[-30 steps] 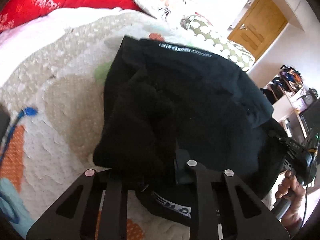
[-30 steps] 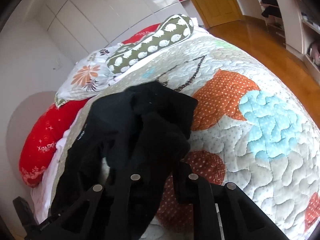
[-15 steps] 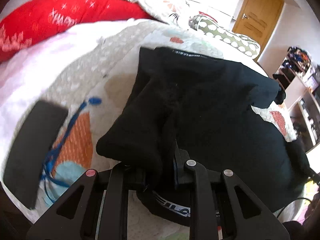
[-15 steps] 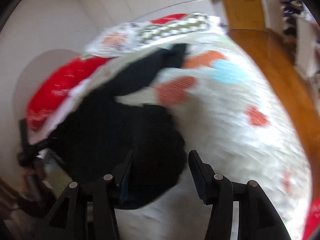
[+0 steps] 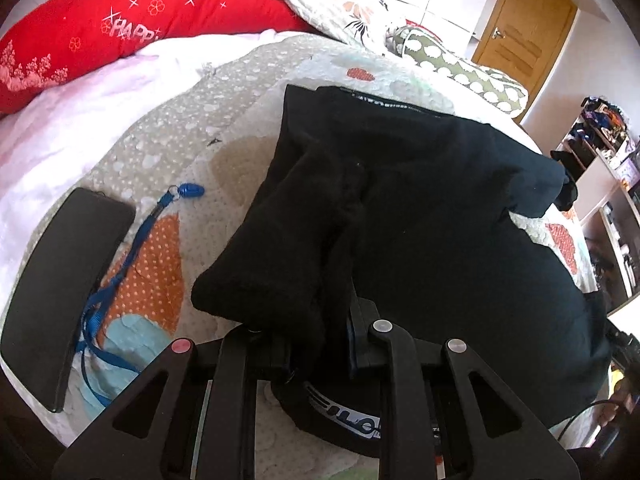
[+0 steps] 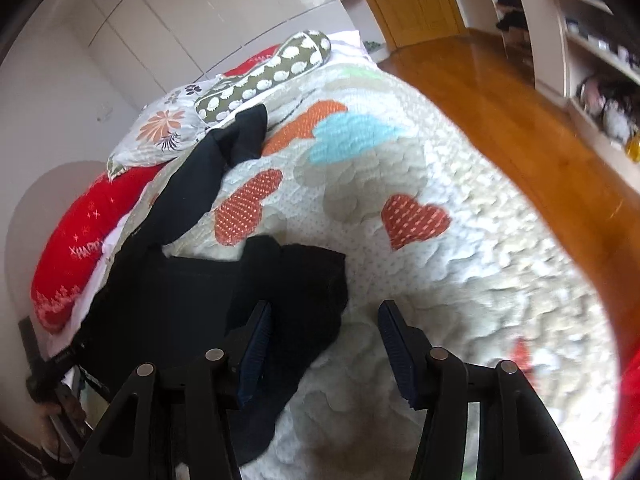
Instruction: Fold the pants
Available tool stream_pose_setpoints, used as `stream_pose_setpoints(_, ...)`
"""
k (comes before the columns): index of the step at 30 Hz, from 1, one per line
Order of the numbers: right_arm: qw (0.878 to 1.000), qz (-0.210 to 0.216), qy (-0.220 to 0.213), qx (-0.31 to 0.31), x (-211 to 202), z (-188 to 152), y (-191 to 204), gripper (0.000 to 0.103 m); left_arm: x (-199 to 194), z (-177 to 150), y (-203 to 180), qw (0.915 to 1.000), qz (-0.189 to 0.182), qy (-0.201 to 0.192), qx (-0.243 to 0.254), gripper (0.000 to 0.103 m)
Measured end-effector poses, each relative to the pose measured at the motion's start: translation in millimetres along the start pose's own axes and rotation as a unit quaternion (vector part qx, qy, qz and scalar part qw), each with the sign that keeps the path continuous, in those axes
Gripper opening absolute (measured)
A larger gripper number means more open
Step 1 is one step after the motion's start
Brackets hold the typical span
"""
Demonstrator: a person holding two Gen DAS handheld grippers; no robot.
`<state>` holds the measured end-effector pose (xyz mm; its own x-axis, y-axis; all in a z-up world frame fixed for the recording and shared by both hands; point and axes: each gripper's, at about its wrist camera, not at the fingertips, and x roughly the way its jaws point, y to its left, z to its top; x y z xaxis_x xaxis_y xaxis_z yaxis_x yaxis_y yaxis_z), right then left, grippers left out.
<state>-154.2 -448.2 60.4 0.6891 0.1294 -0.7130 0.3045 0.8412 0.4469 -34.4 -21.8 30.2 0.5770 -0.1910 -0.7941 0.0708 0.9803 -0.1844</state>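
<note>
Black pants [image 5: 432,208] lie spread on a quilted bedspread [image 5: 168,152], with a white-lettered waistband at the far side. My left gripper [image 5: 316,328] is shut on a bunched fold of the pants near the bed's front edge. In the right wrist view the pants [image 6: 188,292] lie to the left, one leg stretching toward the pillows. My right gripper [image 6: 324,340] is open and empty; its left finger rests against the pants' edge and its right finger is over the bare quilt [image 6: 420,280].
A black phone [image 5: 60,292] and a blue lanyard with a small capsule [image 5: 136,240] lie on the quilt left of the pants. A red bolster [image 5: 120,32] and patterned pillows [image 6: 260,76] line the headboard side. Wooden floor [image 6: 520,120], door and shelves lie beyond the bed.
My right gripper has let go of the pants and opened; the released fabric now lies on the quilt. My left gripper kept its hold and drew back toward the bed's front edge.
</note>
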Motion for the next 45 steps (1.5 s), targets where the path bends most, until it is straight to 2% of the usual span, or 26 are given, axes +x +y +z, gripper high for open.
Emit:
stream_pose_setpoints(1,1.0,0.011,0.0,-0.006,0,2,8,0.055,0,-1,-1,1.0,0.004,0.0,0.002,0.018)
stream_pose_setpoints(2,0.998,0.07,0.006,-0.003,-5,4,19,0.055,0,-1,-3,1.0,0.007,-0.002,0.005,0.018)
stream_pose_setpoints(4,0.979,0.202,-0.004,0.014,-19,13,33,0.055,-1,0,-4,0.9999,0.009,-0.002,0.007,0.018)
stream_pose_setpoints(5,0.971,0.238,-0.021,0.01,-31,18,41,0.055,-1,0,-4,1.0,0.008,-0.001,0.004,0.018)
stream_pose_setpoints(6,0.972,0.23,-0.043,-0.008,-41,22,47,0.055,-1,0,-3,1.0,0.006,-0.001,0.002,0.018)
stream_pose_setpoints(7,0.979,0.189,-0.066,-0.034,-51,25,53,0.057,-2,0,-2,1.0,0.004,-0.001,0.001,0.018)
stream_pose_setpoints(8,0.986,0.122,-0.088,-0.066,-58,24,58,0.061,-2,0,-2,1.0,0.003,-0.002,0.0,0.018)
stream_pose_setpoints(10,0.99,0.045,-0.089,-0.1,-58,21,57,0.062,-2,-1,-2,1.0,0.003,-0.002,0.001,0.018)
stream_pose_setpoints(11,0.992,0.034,-0.067,-0.104,-53,17,52,0.062,-2,-1,-2,1.0,0.002,-0.002,0.002,0.018)
stream_pose_setpoints(14,0.995,0.049,-0.012,-0.082,-38,5,41,0.062,0,-2,-2,1.0,0.002,0.0,0.0,0.018)
stream_pose_setpoints(17,0.991,0.08,-0.004,-0.103,-36,-7,53,0.063,0,-2,-3,1.0,0.005,0.001,0.002,0.018)
stream_pose_setpoints(22,0.972,0.141,0.026,-0.186,-35,-18,105,0.063,2,-2,-1,1.0,0.002,0.004,-0.004,0.019)
stream_pose_setpoints(24,0.962,0.163,0.058,-0.209,-26,-27,124,0.063,2,-2,-2,1.0,0.004,0.003,-0.005,0.019)
stream_pose_setpoints(26,0.952,0.167,0.08,-0.243,-24,-40,136,0.063,2,-3,-2,1.0,0.005,0.002,-0.006,0.019)
stream_pose_setpoints(28,0.948,0.147,0.095,-0.267,-13,-49,140,0.063,2,-3,-2,1.0,0.005,0.003,-0.006,0.021)
stream_pose_setpoints(30,0.947,0.119,0.109,-0.276,-2,-52,137,0.037,2,-3,-1,1.0,0.004,0.004,-0.008,0.021)
stream_pose_setpoints(31,0.949,0.111,0.112,-0.273,2,-51,135,0.016,1,-3,0,0.9999,0.002,0.004,-0.01,0.021)
stream_pose_setpoints(34,0.966,0.104,0.057,-0.228,-14,-31,114,0.008,-5,-4,5,0.9998,-0.008,0.001,-0.016,0.021)
stream_pose_setpoints(36,0.981,0.096,-0.007,-0.171,-41,-10,85,0.007,-11,-6,6,0.9998,-0.013,-0.005,-0.017,0.021)
stream_pose_setpoints(37,0.986,0.073,-0.037,-0.142,-52,-3,66,0.006,-14,-7,6,0.9997,-0.015,-0.008,-0.016,0.021)
stream_pose_setpoints(39,0.993,0.032,-0.062,-0.093,-62,6,34,0.006,-17,-12,8,0.9996,-0.019,-0.009,-0.021,0.021)
stream_pose_setpoints(40,0.996,0.013,-0.062,-0.066,-62,6,15,0.006,-16,-15,8,0.9994,-0.021,-0.007,-0.025,0.021)
stream_pose_setpoints(42,0.996,-0.056,-0.048,-0.046,-53,-1,-13,0.006,-12,-21,10,0.9994,-0.02,-0.004,-0.028,0.023)
stream_pose_setpoints(43,0.994,-0.096,-0.033,-0.042,-46,-6,-24,0.006,-11,-23,12,0.9993,-0.018,-0.004,-0.032,0.028)
stream_pose_setpoints(44,0.993,-0.115,-0.013,-0.029,-38,-11,-36,0.006,-10,-24,14,0.999,-0.02,-0.003,-0.04,0.029)
stream_pose_setpoints(45,0.994,-0.11,-0.002,-0.017,-37,-14,-46,0.006,-11,-24,18,0.9983,-0.03,0.001,-0.05,0.029)
